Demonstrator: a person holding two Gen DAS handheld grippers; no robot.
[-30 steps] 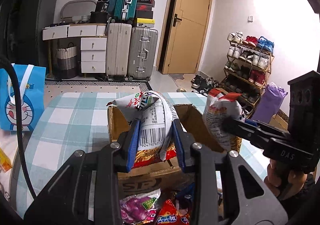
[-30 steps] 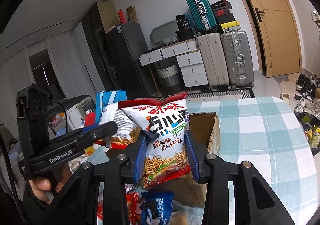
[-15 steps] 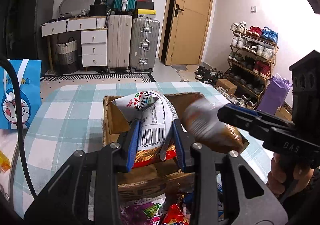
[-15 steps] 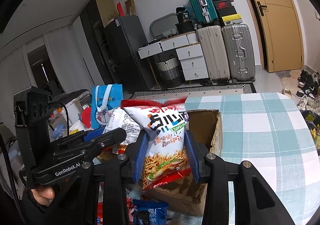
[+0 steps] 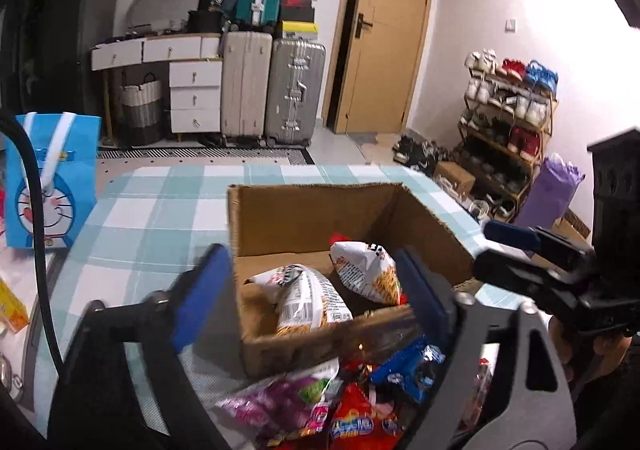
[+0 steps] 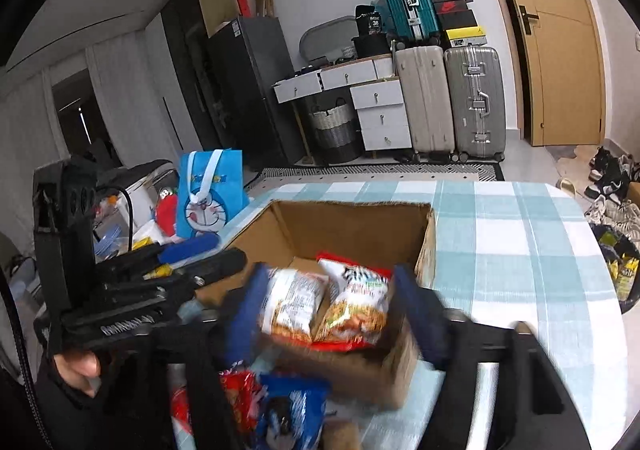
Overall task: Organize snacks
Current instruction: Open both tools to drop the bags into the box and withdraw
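Two snack bags [image 5: 332,290] lie side by side in the cardboard box [image 5: 312,209] on my checked tablecloth [image 5: 160,209]. My left gripper [image 5: 312,290] and right gripper [image 6: 332,310] have just been opening; both gape wide over the box, holding nothing. I judge this drop done; next I must reach for the loose packets [image 5: 352,402] just in front of the box. One bag shows a barcode; its print is unreadable.

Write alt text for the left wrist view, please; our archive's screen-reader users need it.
The left gripper, jaws just opened wide and empty, hovers over a cardboard box on a checked tablecloth, where two snack bags lie. More packets are piled before the box; the right gripper reaches in from the right.
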